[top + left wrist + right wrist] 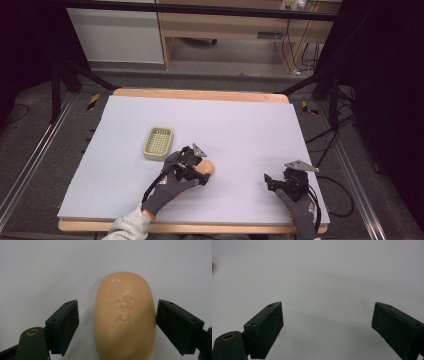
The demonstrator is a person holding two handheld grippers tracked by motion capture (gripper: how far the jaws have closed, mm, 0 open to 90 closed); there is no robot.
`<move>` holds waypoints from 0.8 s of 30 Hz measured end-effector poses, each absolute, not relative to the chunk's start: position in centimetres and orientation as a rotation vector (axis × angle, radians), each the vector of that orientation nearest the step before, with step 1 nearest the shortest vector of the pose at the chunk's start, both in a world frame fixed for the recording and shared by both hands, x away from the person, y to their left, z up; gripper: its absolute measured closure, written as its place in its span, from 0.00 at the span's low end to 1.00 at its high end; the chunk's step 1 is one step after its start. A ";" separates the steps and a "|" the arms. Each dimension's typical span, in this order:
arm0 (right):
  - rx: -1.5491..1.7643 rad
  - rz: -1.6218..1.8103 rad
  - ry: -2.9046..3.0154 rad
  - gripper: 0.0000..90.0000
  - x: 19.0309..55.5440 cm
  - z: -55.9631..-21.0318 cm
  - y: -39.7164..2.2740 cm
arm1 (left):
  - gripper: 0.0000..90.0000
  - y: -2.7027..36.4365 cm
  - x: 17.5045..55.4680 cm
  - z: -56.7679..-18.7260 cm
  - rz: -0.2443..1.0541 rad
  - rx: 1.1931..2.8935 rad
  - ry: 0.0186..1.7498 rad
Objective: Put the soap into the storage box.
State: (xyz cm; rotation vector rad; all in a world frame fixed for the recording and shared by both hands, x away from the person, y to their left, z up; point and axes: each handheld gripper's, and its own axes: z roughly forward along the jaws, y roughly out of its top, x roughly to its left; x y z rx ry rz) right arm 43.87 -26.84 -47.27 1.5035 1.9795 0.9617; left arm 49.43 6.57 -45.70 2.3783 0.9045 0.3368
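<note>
1. Reaching over a bar of soap that lies flat on the grey bench, the left gripper has its jaws spread, one on each long side of the bar.
2. Seen from the left gripper view, the right pad looks to be touching the bar's edge or just beside it, while the left pad stands apart with a strip of bench showing between; no pinch looks made yet.
3. To grip well, I judge the gripper should shift sideways so the bar sits centred, then close evenly on the long sides. Soap is smooth and rounded, so an off-centre squeeze could make it skid or pop out.
4. A green soap dish with a slotted floor sits just beyond and to the left of that hand, a likely place for the bar.
5. Farther right, the right gripper rests low near the bench's front edge, jaws spread wide over bare surface with nothing between them.
6. Count: one bar of soap, one soap dish, two grippers.
</note>
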 end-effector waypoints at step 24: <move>1.502 0.950 1.989 0.12 43.9 -47.4 -26.7 | 0.35 6.1 49.7 -46.5 0.287 2.430 0.880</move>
